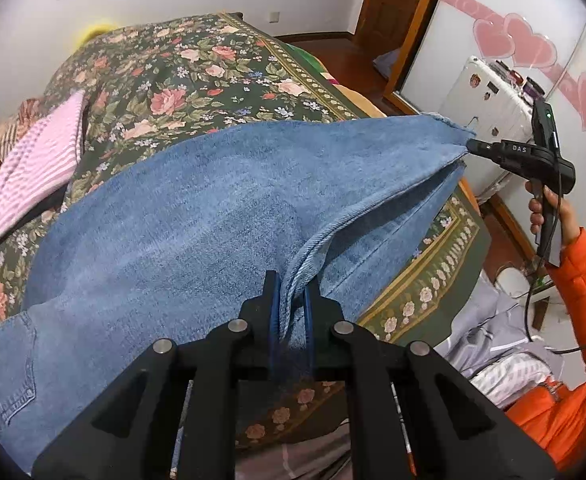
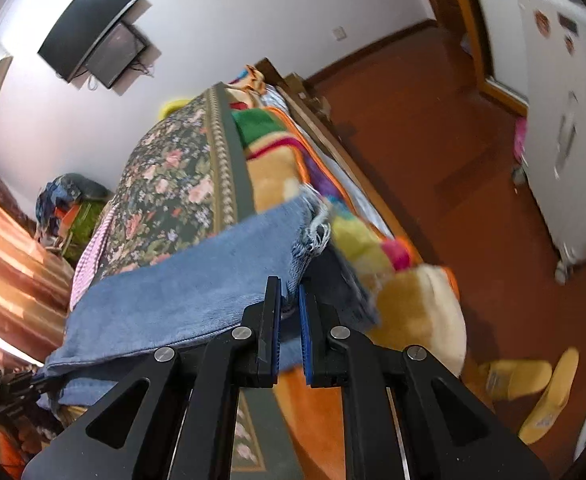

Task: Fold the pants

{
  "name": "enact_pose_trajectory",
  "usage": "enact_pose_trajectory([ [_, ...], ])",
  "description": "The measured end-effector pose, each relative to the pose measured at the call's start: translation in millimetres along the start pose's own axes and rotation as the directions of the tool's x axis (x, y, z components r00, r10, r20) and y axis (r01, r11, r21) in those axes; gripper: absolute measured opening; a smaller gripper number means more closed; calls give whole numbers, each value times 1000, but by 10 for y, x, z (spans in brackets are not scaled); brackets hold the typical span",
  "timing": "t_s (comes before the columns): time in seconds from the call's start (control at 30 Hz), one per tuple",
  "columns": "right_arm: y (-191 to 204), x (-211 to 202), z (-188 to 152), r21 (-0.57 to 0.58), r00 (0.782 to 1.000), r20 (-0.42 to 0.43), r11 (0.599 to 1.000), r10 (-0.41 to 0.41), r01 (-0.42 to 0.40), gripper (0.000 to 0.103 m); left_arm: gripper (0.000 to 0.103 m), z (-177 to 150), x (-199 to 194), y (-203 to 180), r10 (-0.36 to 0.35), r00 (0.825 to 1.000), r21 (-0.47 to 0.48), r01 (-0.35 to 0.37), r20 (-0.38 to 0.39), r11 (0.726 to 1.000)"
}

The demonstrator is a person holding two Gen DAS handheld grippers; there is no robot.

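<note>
Jeans are spread over the bed's floral cover, one end lifted off it between both tools. Left hand-held gripper: jaws clenched on a bunched seam edge of the denim, fabric running straight up from the pads and away across the bed. Right hand-held gripper: clamped on the frayed hem corner, off the bed's right edge, held by a hand in an orange sleeve. Right wrist view confirms it: denim pinched between the pads, frayed hem just above. Striped pink cloth lies on the bed left of the jeans.
</note>
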State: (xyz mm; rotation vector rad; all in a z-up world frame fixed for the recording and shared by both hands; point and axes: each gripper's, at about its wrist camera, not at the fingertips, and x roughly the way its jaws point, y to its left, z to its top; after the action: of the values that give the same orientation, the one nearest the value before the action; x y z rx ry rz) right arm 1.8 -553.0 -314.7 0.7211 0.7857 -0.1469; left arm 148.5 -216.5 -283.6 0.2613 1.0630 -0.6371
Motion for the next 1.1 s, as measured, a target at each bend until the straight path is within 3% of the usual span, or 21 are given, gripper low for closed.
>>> enact_pose_trajectory([
  [0.23,-120,-133,-143,44,1000,8,999,-10,9,7,9,-72,5,-30,18,1000,8,-18,8,1000],
  [0.43,276,-115,-187,-107,999,-17,993,-43,41,11,9,-123,-35,-55,19,1000,12,-20,20,1000],
  [0.6,822,37,-159,-243,999,-35,970,22,-30,11,11,-165,-60,-73,23,999,8,-24,27,1000],
  [0.67,1054,164,-188,-291,996,-66,953,60,-77,15,25,-171,-85,-58,-10,1000,-10,10,22,1000],
  [0.77,1301,402,-314,-353,989,-123,928,78,-117,18,36,-188,-165,-79,-31,999,-11,32,32,999],
  [0.9,1452,659,-504,-383,977,-202,912,70,-145,18,36,-167,-320,-60,-26,998,-31,28,59,999],
  [1.1,1293,757,-733,-357,959,-280,924,38,-140,18,36,4,-368,73,-1,995,-60,7,98,998],
])
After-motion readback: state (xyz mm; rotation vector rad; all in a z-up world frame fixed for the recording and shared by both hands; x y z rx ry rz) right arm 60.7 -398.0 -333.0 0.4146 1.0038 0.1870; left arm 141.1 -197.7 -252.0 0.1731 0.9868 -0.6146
